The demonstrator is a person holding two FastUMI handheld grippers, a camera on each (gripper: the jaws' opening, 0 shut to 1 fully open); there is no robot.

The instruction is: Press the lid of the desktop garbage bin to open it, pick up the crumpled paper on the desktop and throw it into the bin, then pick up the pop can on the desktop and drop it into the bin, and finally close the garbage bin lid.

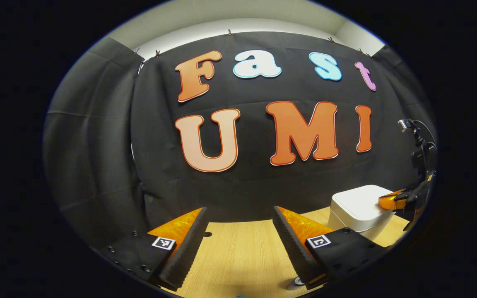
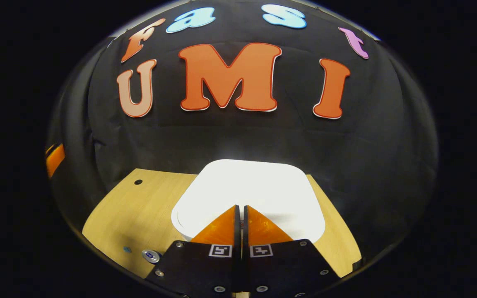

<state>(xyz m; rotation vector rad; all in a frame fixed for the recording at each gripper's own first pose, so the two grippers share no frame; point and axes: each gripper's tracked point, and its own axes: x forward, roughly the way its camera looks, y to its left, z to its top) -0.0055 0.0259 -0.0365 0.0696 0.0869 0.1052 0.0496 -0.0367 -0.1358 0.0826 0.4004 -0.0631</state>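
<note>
You have a plain white garbage bin (image 2: pixel 263 190) in front of you, lid and body (image 1: pixel 358 209) the same unmarked white, standing on a pale yellow wood-grain desktop (image 2: pixel 139 207) with fine lighter streaks. Behind it your booth wall (image 1: pixel 110 136) is black cloth, and above that runs a strip of off-white wall (image 1: pixel 242 18). Each gripper mount carries a small black-and-white square marker (image 1: pixel 164 243).

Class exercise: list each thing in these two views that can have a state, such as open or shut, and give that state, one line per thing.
garbage bin lid: closed, lying flat on the bin.
right gripper: shut, empty, fingertips over the lid.
left gripper: open, empty, above the table.
pop can: on the table, not yet binned.
</note>
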